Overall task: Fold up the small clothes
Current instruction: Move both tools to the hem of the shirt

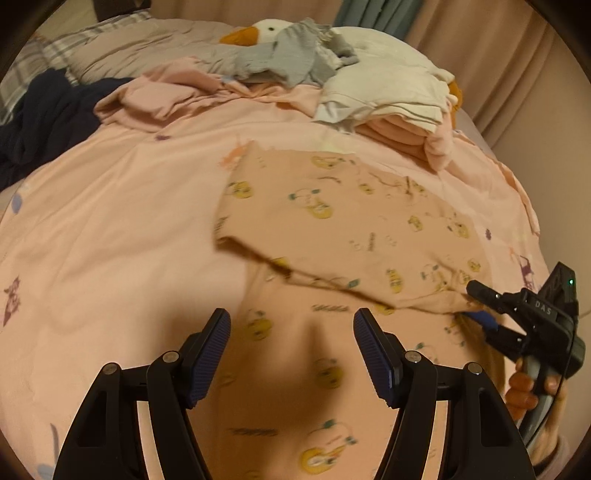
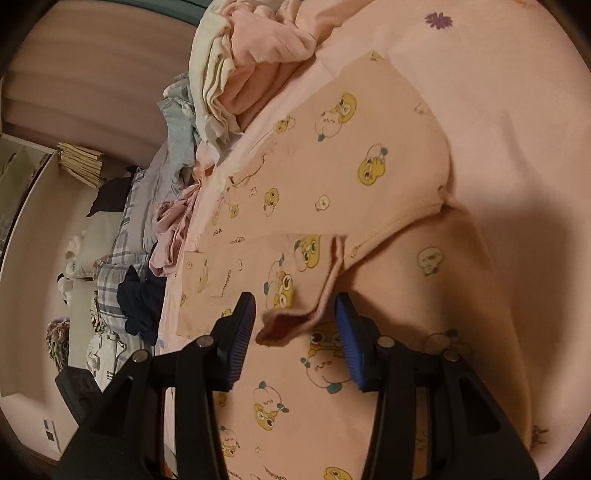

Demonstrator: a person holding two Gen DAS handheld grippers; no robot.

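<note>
A small pink garment printed with yellow cartoon figures (image 1: 343, 221) lies on the pink bedspread (image 1: 110, 229), its far half folded over the near half. My left gripper (image 1: 291, 347) is open and empty, hovering above the near part of the garment. My right gripper (image 1: 476, 306) is at the folded edge on the right. In the right wrist view the right gripper (image 2: 295, 332) is open, and a loose corner of the garment (image 2: 288, 325) lies between its fingers without being pinched.
A pile of folded pink and white clothes (image 1: 399, 107) sits at the far right of the bed. A goose plush (image 1: 266, 29) with a grey cloth (image 1: 295, 55) lies behind. Dark navy clothing (image 1: 44, 118) lies at the left. Curtains (image 1: 480, 44) hang beyond the bed.
</note>
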